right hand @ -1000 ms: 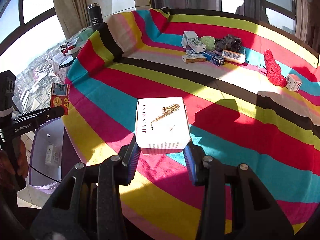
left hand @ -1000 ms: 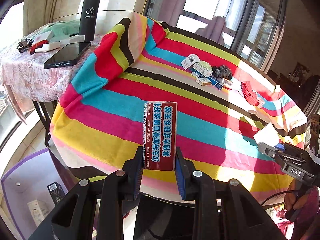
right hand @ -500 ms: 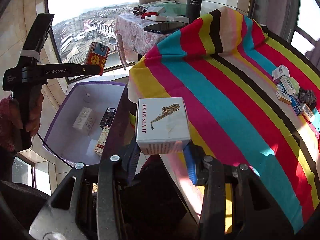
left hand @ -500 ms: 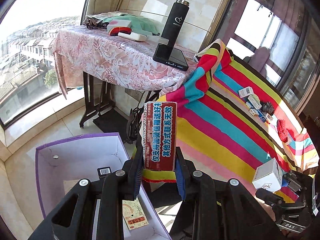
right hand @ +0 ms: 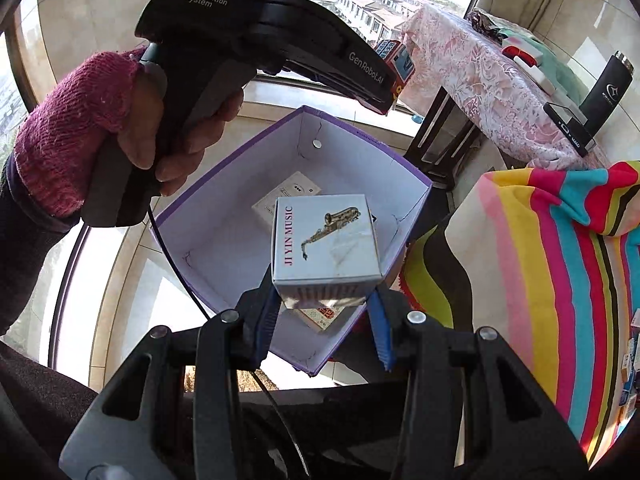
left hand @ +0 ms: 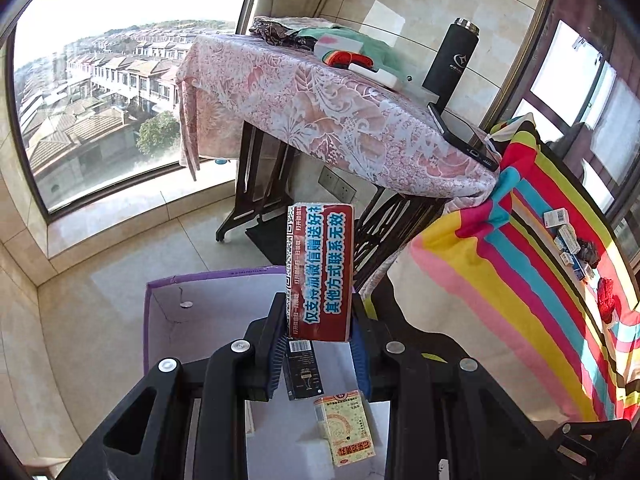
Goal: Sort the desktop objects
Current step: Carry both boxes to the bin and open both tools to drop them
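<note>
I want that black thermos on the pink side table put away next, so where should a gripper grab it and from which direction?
Grip the black thermos around the middle of its body, coming in level from the open front edge of the pink-clothed side table. It stands upright and is a smooth, straight cylinder, so opposed fingers seat well there. The phone lies at its foot, so stay above it.

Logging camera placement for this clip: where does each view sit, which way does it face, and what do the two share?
Left wrist: rides the left tongs, facing forward and down at the purple box on the floor; its own fingers clamp a red packet.
Right wrist: rides the right tongs, facing down into the purple box; its fingers clamp a white box; the left hand shows.
Shared: purple box, striped cloth, black flask.
</note>
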Tool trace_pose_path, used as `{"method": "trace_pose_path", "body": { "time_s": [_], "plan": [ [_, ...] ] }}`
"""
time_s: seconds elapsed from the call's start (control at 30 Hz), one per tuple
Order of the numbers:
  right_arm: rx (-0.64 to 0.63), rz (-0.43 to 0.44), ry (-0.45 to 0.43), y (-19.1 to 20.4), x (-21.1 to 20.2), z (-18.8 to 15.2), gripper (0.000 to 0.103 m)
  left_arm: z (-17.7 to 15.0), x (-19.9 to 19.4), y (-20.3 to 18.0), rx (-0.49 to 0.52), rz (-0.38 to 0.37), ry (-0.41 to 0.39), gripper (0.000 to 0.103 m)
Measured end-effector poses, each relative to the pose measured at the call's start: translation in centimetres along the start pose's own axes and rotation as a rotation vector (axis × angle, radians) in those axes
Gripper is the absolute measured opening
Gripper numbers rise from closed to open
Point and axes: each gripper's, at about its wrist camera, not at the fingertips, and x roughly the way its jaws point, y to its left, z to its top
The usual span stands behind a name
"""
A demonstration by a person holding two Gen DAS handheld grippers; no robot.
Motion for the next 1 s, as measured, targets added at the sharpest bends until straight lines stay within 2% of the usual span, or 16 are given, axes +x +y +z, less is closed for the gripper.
{"method": "trace_pose_path", "body": {
  "time_s": [0.2,0.4,0.43,0.47,0.5,0.53,0.57,0.7,1.0],
  "plan": [
    [-0.082,0.025,0.018,2.0,1.9,1.4,0.045,0.2,0.6,1.1,-0.009,0.011,0.001,0.03],
    [-0.071,0.036,-0.005,2.1,2.7,2.2,0.048,1.6,1.1,1.4,0.025,0.034,-0.01,0.031],
    [-0.06,0.038,-0.004,2.0,2.8,2.2,0.056,1.9,1.2,1.4,0.025,0.038,-0.007,0.036],
    [-0.049,0.035,-0.007,1.8,2.7,2.1,0.061,2.0,1.4,1.5,0.015,0.046,-0.002,0.051],
    [-0.036,0.031,-0.018,1.5,2.5,1.9,0.07,2.1,1.4,1.6,-0.001,0.053,0.004,0.061],
    [-0.017,0.031,-0.033,1.1,2.1,1.7,0.072,2.2,1.4,1.6,-0.013,0.054,0.005,0.077],
    [0.004,0.034,-0.044,0.6,1.7,1.5,0.072,2.2,1.3,1.6,-0.022,0.054,-0.002,0.083],
    [0.097,0.024,-0.094,-1.3,0.1,0.7,0.08,2.2,1.2,1.2,-0.026,0.062,0.003,0.083],
    [0.28,-0.051,-0.185,-6.0,-4.0,-1.6,0.08,2.3,1.3,-2.2,0.016,0.02,0.033,0.083]
  ]
}}
